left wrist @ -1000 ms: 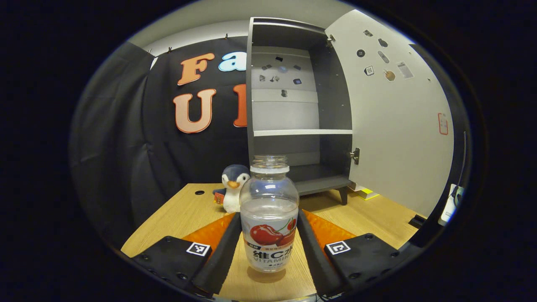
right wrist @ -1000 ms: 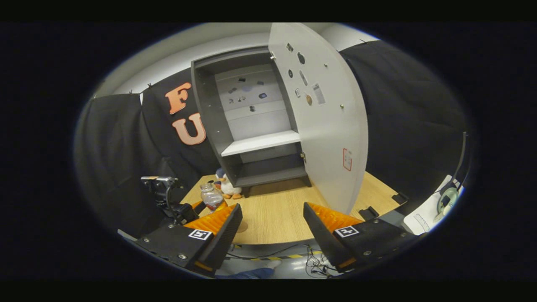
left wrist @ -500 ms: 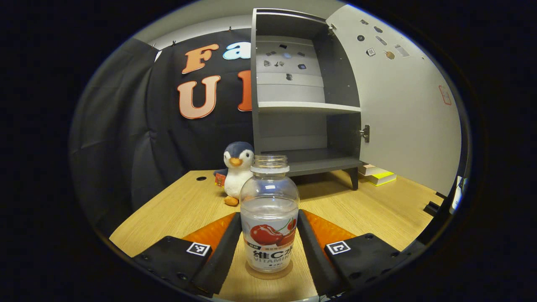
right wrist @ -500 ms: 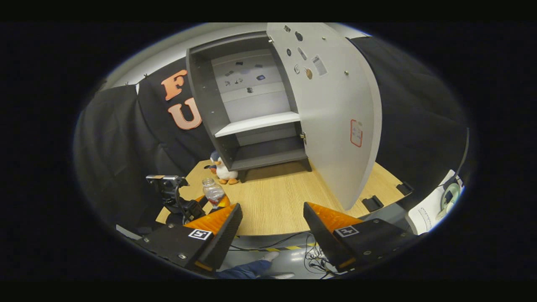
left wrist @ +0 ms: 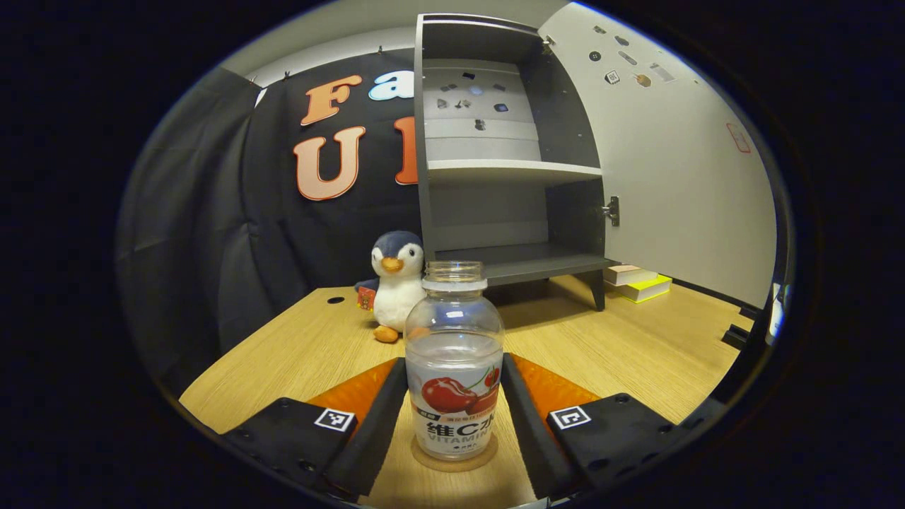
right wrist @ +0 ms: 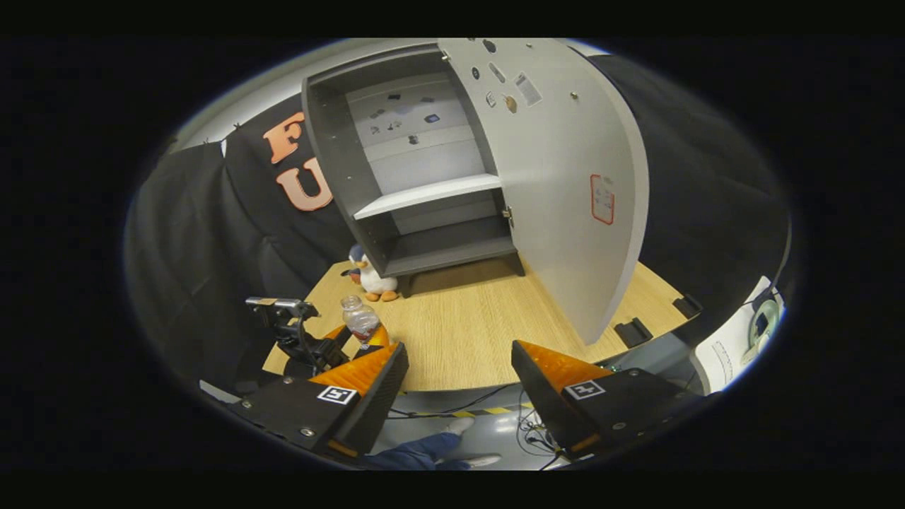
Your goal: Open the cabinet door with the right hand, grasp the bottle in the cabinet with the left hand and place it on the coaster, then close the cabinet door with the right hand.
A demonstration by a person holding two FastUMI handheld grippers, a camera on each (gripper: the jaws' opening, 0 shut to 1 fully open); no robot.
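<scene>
**Me:** Jaws first. My left gripper (left wrist: 452,417) has both fingers pressed on the bottle, one on each side. My right gripper (right wrist: 459,385) is spread wide with nothing between its fingers.

**Helper:** What is the biggest thing you see?

**Me:** The cabinet (left wrist: 509,141). Its shelves look bare. Its door (right wrist: 565,184) hangs wide open, and I think it needs closing later. Next is the wooden table (left wrist: 636,353). A toy penguin (left wrist: 394,283) sits on it, near the cabinet's foot.

**Helper:** And the bottle?

**Me:** The bottle (left wrist: 454,360) stands straight up on the table. Its bottom sits on the round coaster (left wrist: 423,461), a thin rim peeking out under it. It has no cap on.

**Helper:** So what do you do now?

**Me:** I think I should let go slowly. I open both fingers evenly, so neither one pushes the bottle over. Then I pull straight back, low and steady.
</scene>
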